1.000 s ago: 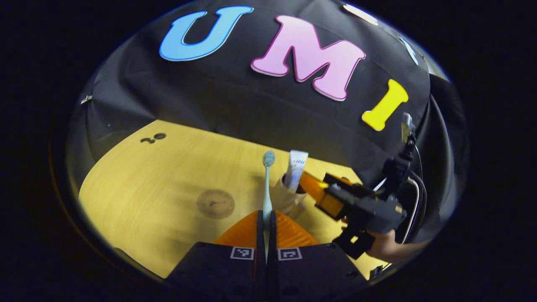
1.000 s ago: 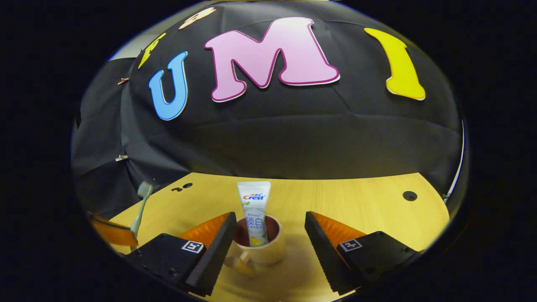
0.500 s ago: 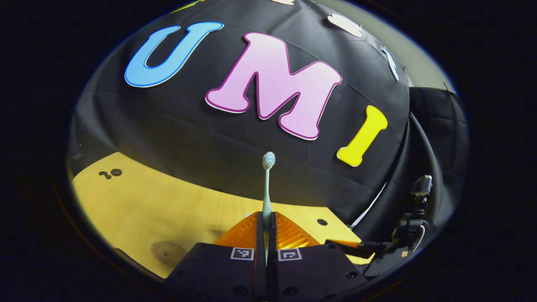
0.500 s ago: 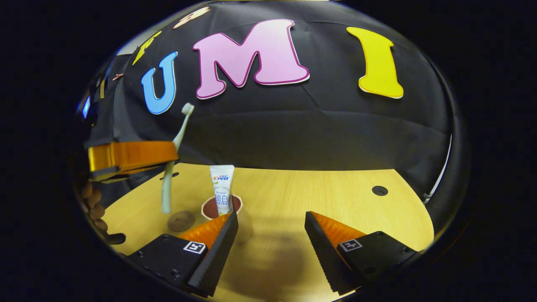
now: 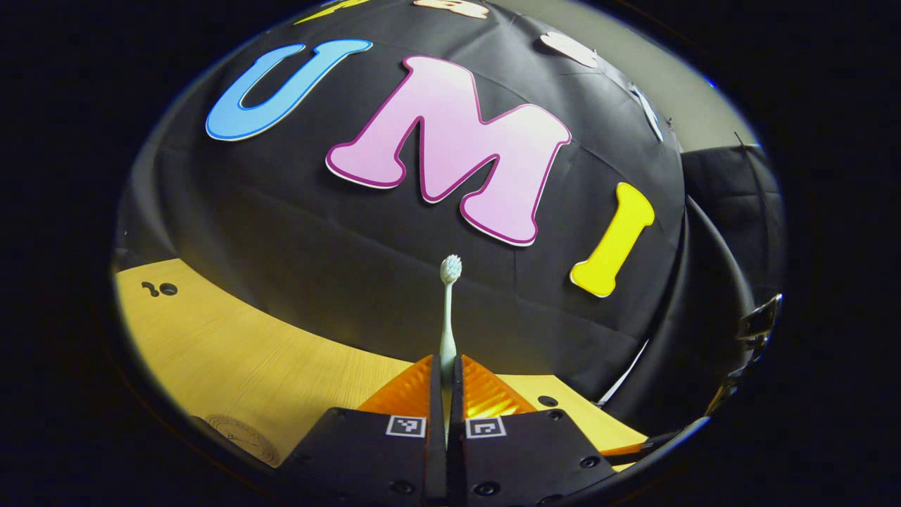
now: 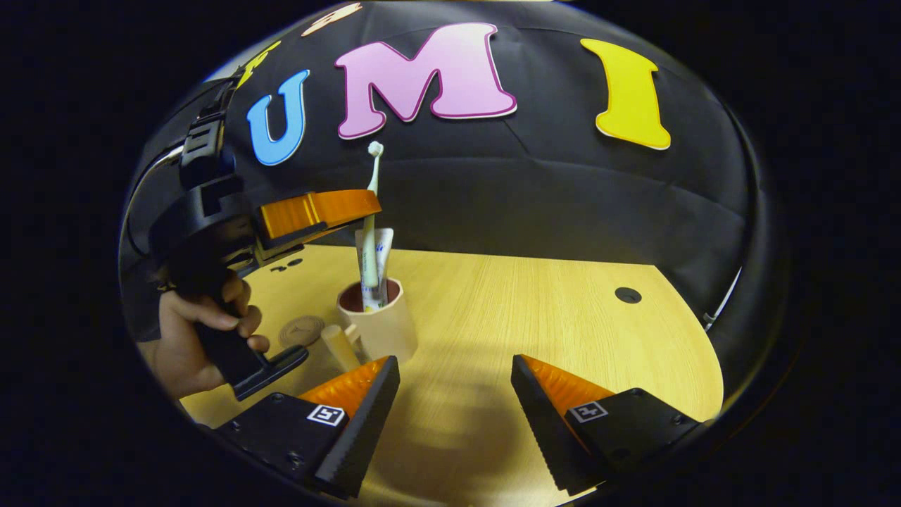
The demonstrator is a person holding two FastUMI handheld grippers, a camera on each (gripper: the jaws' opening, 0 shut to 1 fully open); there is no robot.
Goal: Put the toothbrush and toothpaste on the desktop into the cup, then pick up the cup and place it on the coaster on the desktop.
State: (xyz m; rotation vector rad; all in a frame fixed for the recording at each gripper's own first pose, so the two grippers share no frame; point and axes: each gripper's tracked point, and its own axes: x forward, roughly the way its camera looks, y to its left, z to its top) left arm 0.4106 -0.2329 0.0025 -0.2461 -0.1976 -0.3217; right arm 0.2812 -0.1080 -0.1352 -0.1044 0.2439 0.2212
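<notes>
Since half a second ago the left gripper has carried the toothbrush across from the left side to right over the cup, and the brush's lower end now dips inside the rim. In the right gripper view we see the brush standing close to upright, bristles at the top, just in front of the toothpaste tube that already stands in the cup. A hand grips the left gripper's black handle.

In the left gripper view we look straight along the two orange fingers, pressed together on the toothbrush handle, the left gripper clamped firmly on it, the bristle head rising against the black wall.

The right gripper hangs back with its fingers spread wide apart, nothing between them, above bare wooden desktop. The cup sits just beyond its left finger, its handle pointing toward us. The round coaster lies flat on the desktop just beside the cup, on its left; we catch its edge in the left gripper view too.
</notes>
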